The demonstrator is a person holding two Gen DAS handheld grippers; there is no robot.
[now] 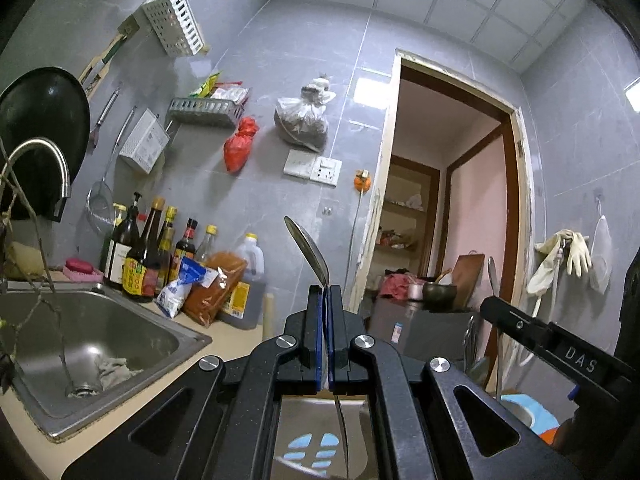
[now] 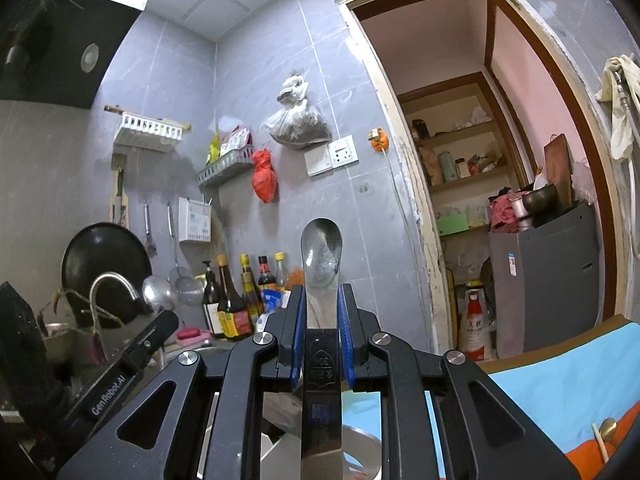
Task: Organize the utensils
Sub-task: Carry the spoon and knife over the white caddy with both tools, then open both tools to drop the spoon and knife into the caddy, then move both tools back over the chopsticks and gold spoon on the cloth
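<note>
Left wrist view: I am holding the left gripper (image 1: 325, 296) clamped fully onto a thin spoon (image 1: 310, 252), seen edge-on, its bowl pointing up toward the tiled wall. Right wrist view: I am carrying a second, broader spoon (image 2: 322, 256) in the right gripper (image 2: 323, 300), jaws narrow and pressing on its flat handle, bowl facing the camera. Both utensils are being held in the air beside the sink (image 1: 92, 344), well clear of the bench (image 1: 236, 332). Neither is stowed yet. A white slotted holder (image 1: 174, 20) on the wall is possibly the destination; I cannot tell from here. Placing both spoons is remaining.
</note>
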